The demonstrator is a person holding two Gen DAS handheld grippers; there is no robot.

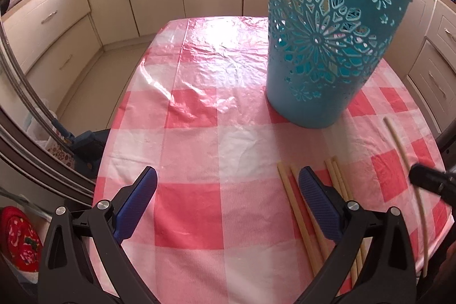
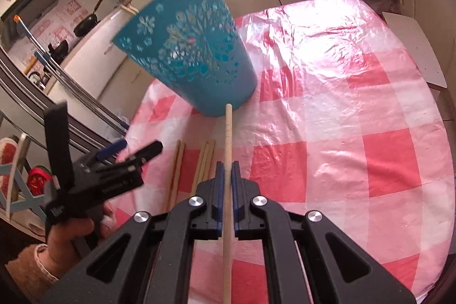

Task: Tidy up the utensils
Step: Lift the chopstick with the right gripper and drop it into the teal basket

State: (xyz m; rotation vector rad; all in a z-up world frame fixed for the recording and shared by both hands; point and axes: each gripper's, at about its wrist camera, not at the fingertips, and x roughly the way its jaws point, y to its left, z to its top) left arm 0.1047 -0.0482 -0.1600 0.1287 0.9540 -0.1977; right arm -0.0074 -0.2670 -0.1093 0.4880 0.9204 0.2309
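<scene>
- Right wrist view: right tongs (image 2: pixel 227 171) clamp one pale wooden chopstick (image 2: pixel 228 133), its tip near the teal perforated plastic basket (image 2: pixel 196 56) ahead.
- Left tongs (image 1: pixel 228 187) gape wide, empty, above the pink checked surface (image 1: pixel 199 133).
- Remaining wooden chopsticks (image 1: pixel 299 207) lie beside the left tongs' right finger.

The near ends of the loose chopsticks (image 1: pixel 299 212) lie hidden beneath the left gripper (image 1: pixel 228 184). The teal basket (image 1: pixel 322 47) has its rim cut off by the top edge in the left wrist view; its inside cannot be seen. The held chopstick (image 2: pixel 228 138) runs off the bottom edge. The left gripper is motion-blurred in the right wrist view.
</scene>
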